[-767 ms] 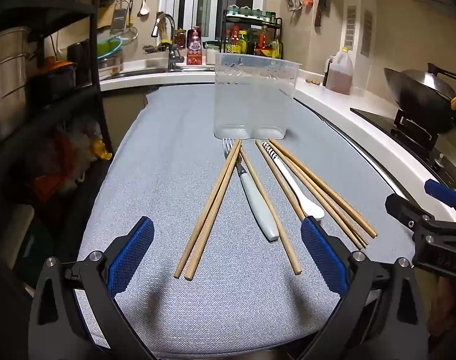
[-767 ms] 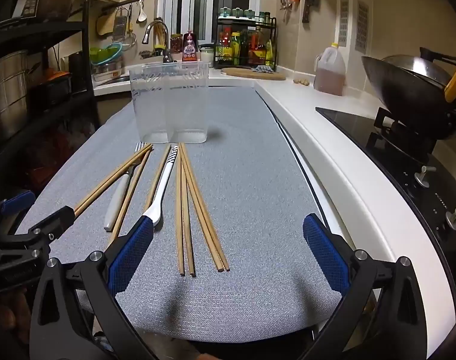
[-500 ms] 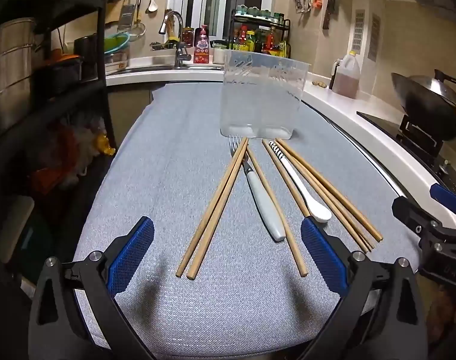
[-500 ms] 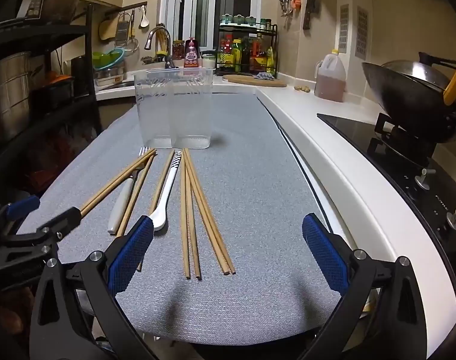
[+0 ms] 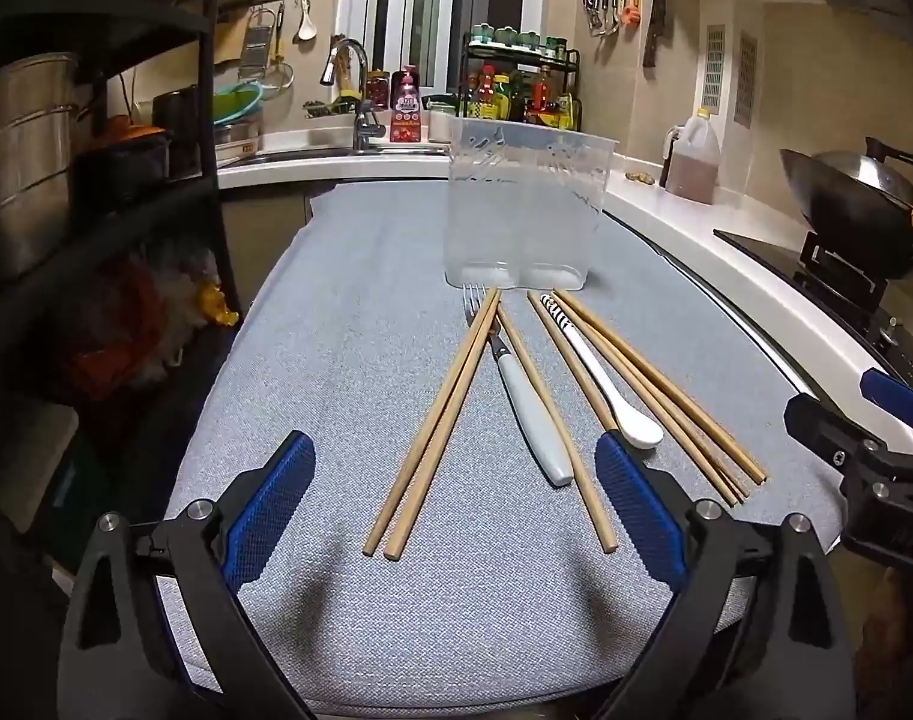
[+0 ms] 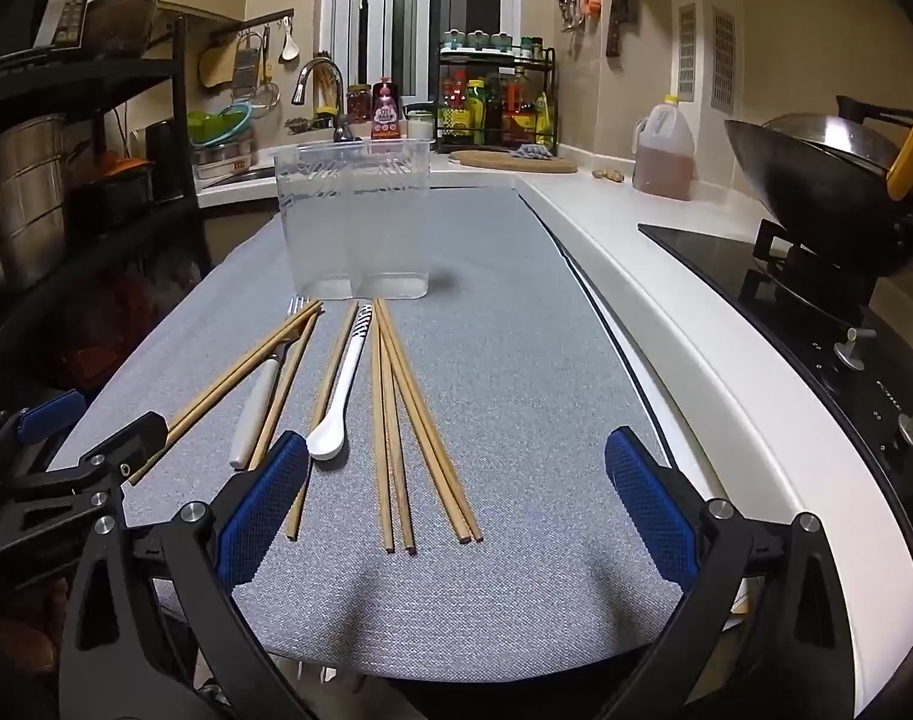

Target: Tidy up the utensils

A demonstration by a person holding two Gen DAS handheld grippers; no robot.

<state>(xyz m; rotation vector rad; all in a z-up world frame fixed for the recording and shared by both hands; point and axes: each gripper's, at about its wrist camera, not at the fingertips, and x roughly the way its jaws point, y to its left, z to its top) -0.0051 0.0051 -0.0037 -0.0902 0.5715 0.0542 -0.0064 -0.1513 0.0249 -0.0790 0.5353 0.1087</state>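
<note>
Clear plastic holder [image 5: 525, 213]: upright at 12 o'clock on the grey mat [image 5: 348, 372], two compartments side by side, both empty as far as visible. Likely light and easy to tip if knocked at the rim.

Chopsticks, left pair [image 5: 438, 420]: side by side, touching, far tips crossing over the fork head, near ends toward 6 o'clock. Single stick [image 5: 555, 420] at the fork handle's right edge, appearing to touch it. Right bundle [image 6: 414, 420]: four sticks, fanned, near ends toward 5 o'clock. All wooden, stiff, light, prone to rolling; best pinched near mid-length, across the grain, one pair at a time.

Fork [image 5: 531, 414]: white handle, metal tines just short of the holder's base. Handle smooth, probably slippery; hold at the thick white part.

Spoon [image 6: 339, 396]: white, bowl toward the near end, striped tip toward 12 o'clock, another stick along its left side. Looks ceramic or hard plastic; possibly fragile, to be lowered rather than dropped.

Left gripper [image 5: 456, 507]: fingers spread wide, nothing between the pads, above the near ends of the left pair.

Right gripper [image 6: 456, 501]: fingers spread wide, empty, tilted down over the near ends of the right bundle.

Task status: apparently unstarted; all utensils on the mat.
</note>
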